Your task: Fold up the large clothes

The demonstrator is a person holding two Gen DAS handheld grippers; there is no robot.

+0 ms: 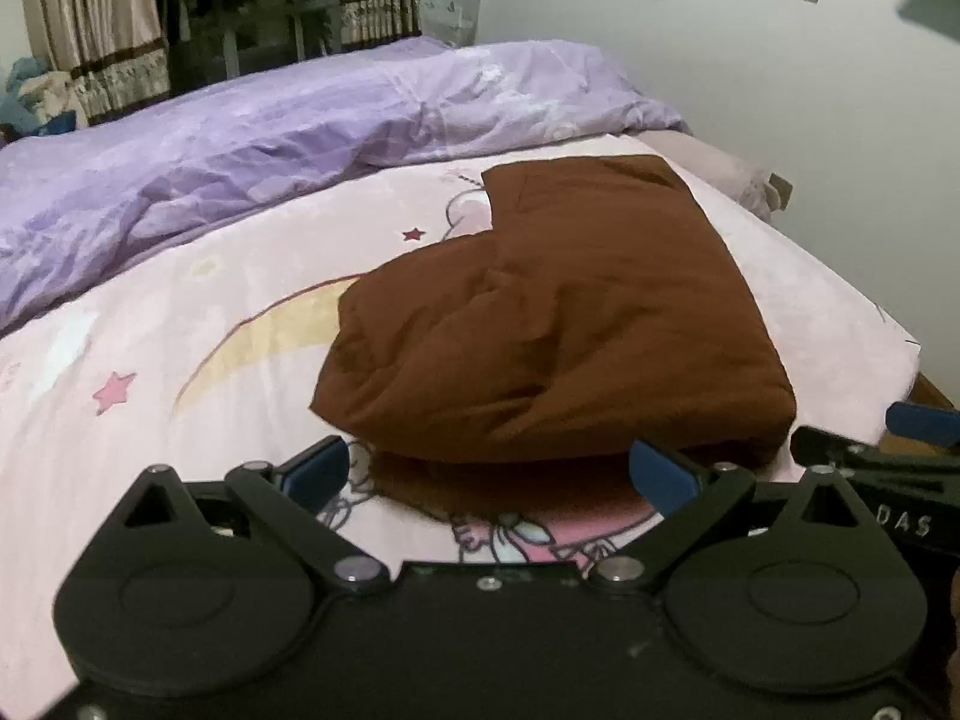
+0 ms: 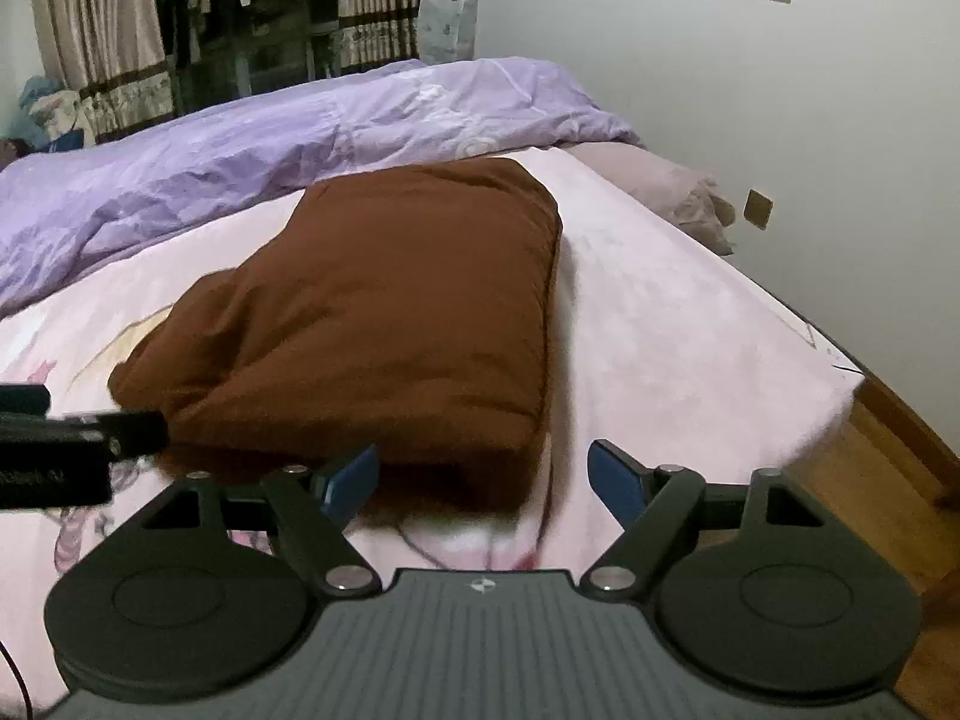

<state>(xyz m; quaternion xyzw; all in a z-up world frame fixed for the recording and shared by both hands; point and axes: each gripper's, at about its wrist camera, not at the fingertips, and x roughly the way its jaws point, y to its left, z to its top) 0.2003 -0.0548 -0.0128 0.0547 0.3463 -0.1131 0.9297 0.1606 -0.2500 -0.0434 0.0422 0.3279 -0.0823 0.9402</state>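
Left wrist view: the left tool point(image 1: 489, 468) is spread wide and empty at the lower frame, just short of the folded brown padded garment point(image 1: 558, 324) lying centre-right on the pink cartoon-print bedsheet point(image 1: 180, 360). A crumpled lilac duvet point(image 1: 240, 138) fills the upper left.

Right wrist view: the right tool point(image 2: 483, 477) is released, holding nothing; the garment point(image 2: 384, 300) lies at centre frame.

Right tool point(image 2: 483, 480) jaws spread wide, nothing btwn them, just short of folded brown garment point(image 2: 384, 312) on pink bed sheet point(image 2: 690, 348); purple duvet point(image 2: 240, 162) behind, left tool point(image 2: 78, 438) at left edge
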